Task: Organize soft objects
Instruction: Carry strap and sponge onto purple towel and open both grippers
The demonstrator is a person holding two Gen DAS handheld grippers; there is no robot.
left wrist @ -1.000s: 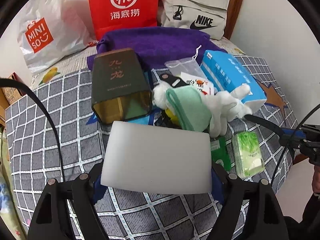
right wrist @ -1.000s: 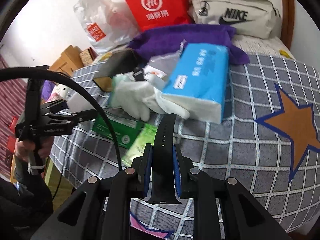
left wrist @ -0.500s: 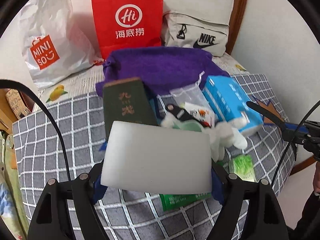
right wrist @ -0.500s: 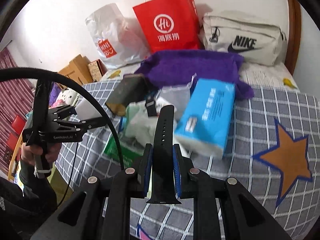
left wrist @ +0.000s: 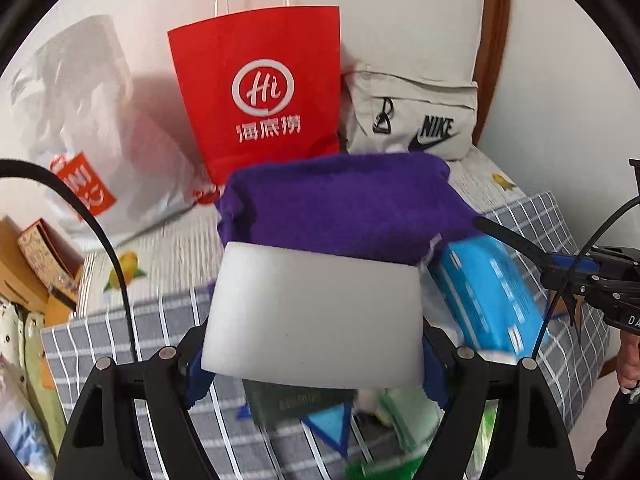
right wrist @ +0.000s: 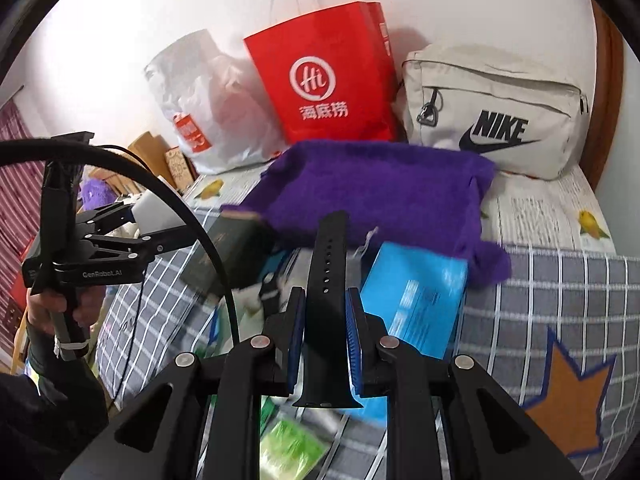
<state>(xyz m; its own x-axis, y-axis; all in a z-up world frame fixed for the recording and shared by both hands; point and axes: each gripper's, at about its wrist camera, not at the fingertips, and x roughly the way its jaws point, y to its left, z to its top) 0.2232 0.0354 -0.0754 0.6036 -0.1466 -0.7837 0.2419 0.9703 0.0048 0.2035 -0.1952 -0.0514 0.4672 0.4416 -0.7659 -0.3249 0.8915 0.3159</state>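
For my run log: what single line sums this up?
left gripper: shut on white foam block | right gripper: shut on black watch strap

A bed covered by a grey quilt with a white grid pattern [right wrist: 560, 300] carried everything; an orange star outlined in blue [right wrist: 564, 392] was printed on the quilt near its right side. Beyond the quilt lay a pale sheet printed with yellow fruit [right wrist: 560, 208]. A fluffy purple towel [right wrist: 380, 196] lay across the line between sheet and quilt. Just in front of it lay a bright blue soft pack of tissues [right wrist: 416, 296], and to its left a dark green rectangular box [right wrist: 224, 252]. A small green packet [right wrist: 288, 452] lay nearer the front edge. At the back a red paper carrier bag [right wrist: 328, 80], a white plastic shopping bag [right wrist: 200, 104] and a beige fabric bag [right wrist: 492, 112] stood by the wall.
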